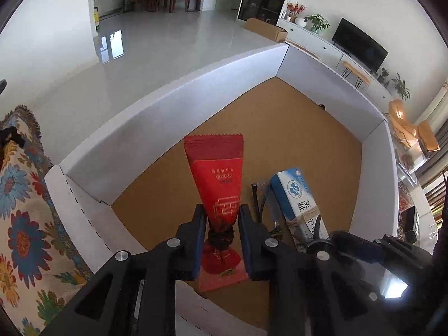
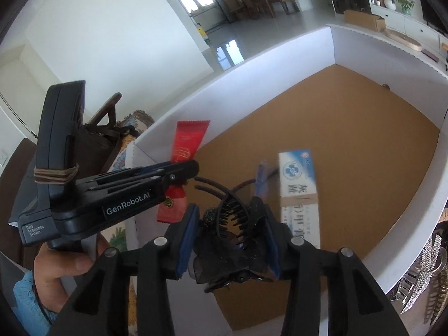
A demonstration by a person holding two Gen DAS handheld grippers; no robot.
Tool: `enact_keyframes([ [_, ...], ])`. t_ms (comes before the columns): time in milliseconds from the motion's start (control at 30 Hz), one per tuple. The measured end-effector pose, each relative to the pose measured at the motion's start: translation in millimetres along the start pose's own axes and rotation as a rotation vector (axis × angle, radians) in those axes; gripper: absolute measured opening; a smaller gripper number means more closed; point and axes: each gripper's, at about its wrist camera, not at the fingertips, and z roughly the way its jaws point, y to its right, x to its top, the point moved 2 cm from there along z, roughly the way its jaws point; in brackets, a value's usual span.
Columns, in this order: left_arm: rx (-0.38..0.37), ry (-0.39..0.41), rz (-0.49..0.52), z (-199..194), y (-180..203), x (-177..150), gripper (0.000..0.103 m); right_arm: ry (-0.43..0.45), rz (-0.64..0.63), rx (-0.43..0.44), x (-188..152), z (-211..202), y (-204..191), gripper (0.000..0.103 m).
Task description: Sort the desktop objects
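Observation:
My left gripper (image 1: pixel 221 210) hangs over a white-walled cardboard box (image 1: pixel 196 103). A red foil packet (image 1: pixel 218 173), cinched with a black hair tie, stands between its narrowly parted fingers and touches both pads near the tips. From the right wrist view the left gripper (image 2: pixel 190 168) carries the red packet (image 2: pixel 186 142) above the box's near-left corner. My right gripper (image 2: pixel 228 210) grips a black claw hair clip (image 2: pixel 232 224) with a gauzy bow, which fills the gap between the blue pads. A blue-and-white medicine box (image 2: pixel 299 184) lies on the brown floor of the box (image 2: pixel 350 128).
The medicine box (image 1: pixel 296 196) has a clear sleeve with a dark item (image 1: pixel 259 198) next to it. A flowered cloth (image 1: pixel 25 210) covers the surface left of the box. Sparkly hair bands (image 2: pixel 422 266) lie outside the right wall. A person's hand (image 2: pixel 64 266) grips the left handle.

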Motion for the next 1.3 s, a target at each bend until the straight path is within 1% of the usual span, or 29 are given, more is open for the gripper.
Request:
enact_keyframes([
  [33,-0.004,0.008,0.01,-0.4,2.3,-1.6,0.033,-0.008,-0.002,0.005,-3.5,1.7,2.3,0.066],
  [67,-0.009,0.015,0.015,-1.9,4.3,-3.2,0.047,0.005,-0.005,0.017,-5.2,-0.8,3.5,0.067],
  [100,-0.014,0.029,0.012,-5.5,7.1,-5.8,0.056,0.03,-0.007,0.025,-6.6,-7.4,4.5,0.07],
  [133,-0.028,0.057,-0.003,-11.2,8.8,-7.9,0.056,0.055,-0.008,0.025,-8.1,-15.4,6.2,0.072],
  [200,-0.05,0.12,-0.031,-35.0,15.7,-16.0,0.056,0.111,-0.024,0.019,-14.1,-37.5,8.4,0.072],
  [267,-0.081,0.188,-0.015,-60.7,33.5,-28.4,0.056,0.208,-0.044,0.003,-27.1,-71.3,15.1,0.08],
  [300,-0.096,0.216,0.009,-72.1,47.2,-35.1,0.056,0.258,-0.052,-0.017,-36.5,-91.1,21.7,0.087],
  [367,-0.137,0.257,0.068,-92.7,80.6,-50.4,0.056,0.355,-0.052,-0.094,-59.6,-130.0,42.3,0.091],
  [433,-0.206,0.276,0.141,-108.4,119.3,-68.7,0.061,0.432,-0.027,-0.209,-95.7,-170.3,73.1,0.097],
  [467,-0.244,0.28,0.18,-114.7,140.0,-78.7,0.072,0.456,-0.004,-0.277,-114.3,-188.8,90.4,0.099],
  [500,-0.279,0.281,0.216,-119.0,160.2,-90.5,0.086,0.464,0.025,-0.35,-135.3,-204.0,109.8,0.1],
  [567,-0.347,0.275,0.288,-120.0,200.5,-114.7,0.094,0.439,0.093,-0.516,-182.5,-236.2,151.6,0.1],
  [633,-0.391,0.226,0.359,-108.9,239.0,-140.4,0.094,0.374,0.183,-0.662,-230.5,-258.3,192.2,0.1],
  [667,-0.395,0.188,0.389,-98.7,256.5,-152.0,0.094,0.34,0.238,-0.707,-251.9,-265.8,209.3,0.1],
  [700,-0.396,0.151,0.414,-89.2,273.0,-165.0,0.094,0.312,0.296,-0.738,-274.6,-275.1,224.4,0.1],
  [767,-0.398,0.077,0.455,-69.2,299.7,-187.5,0.094,0.282,0.383,-0.774,-308.0,-292.1,244.9,0.1],
  [833,-0.374,0.021,0.483,-49.7,317.3,-204.5,0.094,0.269,0.427,-0.801,-330.5,-301.6,257.5,0.1],
  [933,-0.298,-0.01,0.5,-31.9,327.1,-220.7,0.094,0.276,0.455,-0.818,-345.2,-303.4,259.0,0.1],
  [1033,-0.246,-0.016,0.489,-20.6,319.8,-227.8,0.094,0.26,0.468,-0.811,-352.6,-292.3,256.9,0.1],
  [1133,-0.239,0.003,0.44,-19.7,310.0,-226.9,0.094,0.22,0.419,-0.833,-348.0,-280.6,251.2,0.1],
  [1200,-0.214,0.013,0.444,-17.8,311.6,-227.2,0.094,0.199,0.397,-0.835,-346.9,-275.6,248.2,0.1],
  [1300,-0.201,0.006,0.47,-12.2,318.6,-230.4,0.094,0.208,0.403,-0.834,-347.6,-273.4,246.5,0.1],
])
